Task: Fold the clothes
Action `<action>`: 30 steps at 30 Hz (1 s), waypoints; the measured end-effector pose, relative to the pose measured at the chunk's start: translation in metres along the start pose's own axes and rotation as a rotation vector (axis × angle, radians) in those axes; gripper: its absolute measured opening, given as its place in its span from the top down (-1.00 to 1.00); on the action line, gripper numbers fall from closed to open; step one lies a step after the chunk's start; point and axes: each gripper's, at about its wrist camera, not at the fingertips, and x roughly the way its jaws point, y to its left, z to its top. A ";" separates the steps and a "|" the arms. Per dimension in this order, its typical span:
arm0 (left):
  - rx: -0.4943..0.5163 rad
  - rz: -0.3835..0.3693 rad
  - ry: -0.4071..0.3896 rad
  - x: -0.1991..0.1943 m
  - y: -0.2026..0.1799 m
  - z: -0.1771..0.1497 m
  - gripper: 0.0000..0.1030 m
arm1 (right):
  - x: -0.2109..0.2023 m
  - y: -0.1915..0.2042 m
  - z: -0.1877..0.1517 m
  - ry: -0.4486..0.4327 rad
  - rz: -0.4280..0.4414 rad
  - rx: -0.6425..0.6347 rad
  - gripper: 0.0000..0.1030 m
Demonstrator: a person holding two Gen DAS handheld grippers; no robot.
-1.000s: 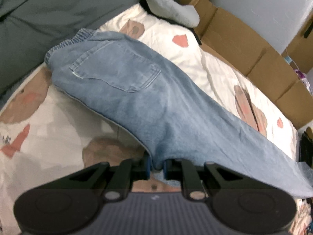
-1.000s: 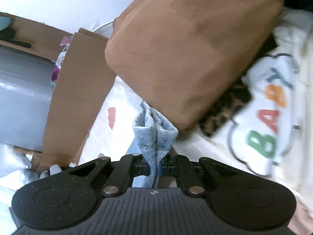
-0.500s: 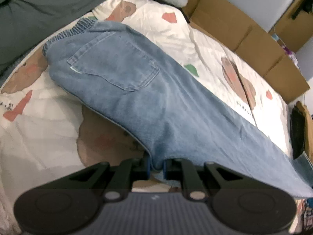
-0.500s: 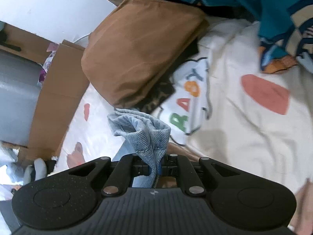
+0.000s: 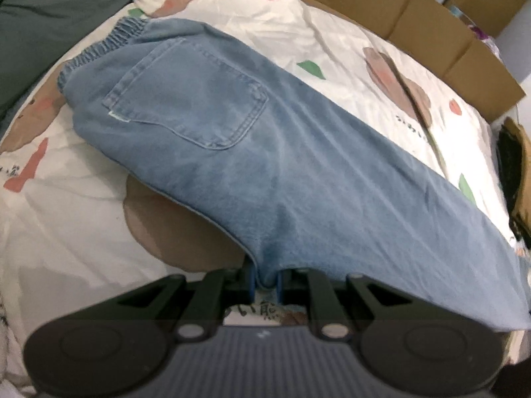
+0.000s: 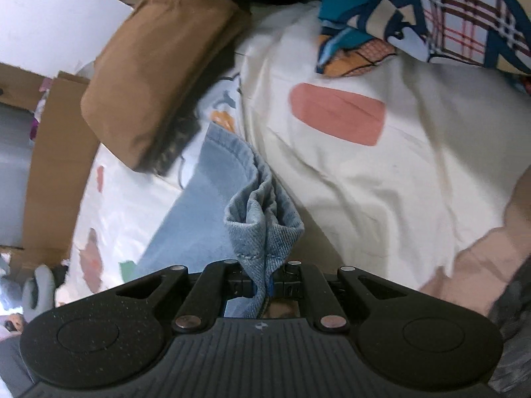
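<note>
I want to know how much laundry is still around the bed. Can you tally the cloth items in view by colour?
Blue denim: 1, the jeans
Brown: 1, the folded brown cloth
Teal with plaid: 1, the patterned garment
Dark green: 1, the dark green fabric
Total: 4

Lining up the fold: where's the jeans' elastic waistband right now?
In the left wrist view, the waistband lies upper left on the printed sheet, beside the dark green fabric.
</note>
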 end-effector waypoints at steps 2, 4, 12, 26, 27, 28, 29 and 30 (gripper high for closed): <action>-0.002 -0.009 0.002 0.000 0.004 0.001 0.77 | -0.003 -0.001 -0.001 -0.002 -0.006 0.002 0.90; 0.013 -0.015 0.002 -0.001 0.006 0.003 0.77 | -0.006 0.002 -0.001 -0.004 -0.009 -0.002 0.90; 0.068 -0.025 0.013 -0.007 0.007 -0.008 0.77 | 0.001 -0.008 -0.002 0.017 -0.030 0.025 0.89; 0.000 0.052 0.104 -0.011 0.030 -0.035 0.72 | -0.016 -0.031 0.005 0.021 -0.195 0.031 0.22; -0.008 0.055 0.091 -0.018 0.033 -0.033 0.70 | -0.021 -0.030 0.006 0.013 -0.189 0.023 0.18; -0.014 0.058 0.078 -0.025 0.036 -0.031 0.61 | -0.025 -0.026 0.008 0.004 -0.187 0.002 0.17; -0.018 0.064 0.064 -0.031 0.038 -0.027 0.55 | -0.028 -0.022 0.009 -0.005 -0.188 -0.026 0.17; -0.021 0.072 0.047 -0.038 0.040 -0.022 0.44 | -0.030 -0.017 0.011 -0.012 -0.189 -0.059 0.17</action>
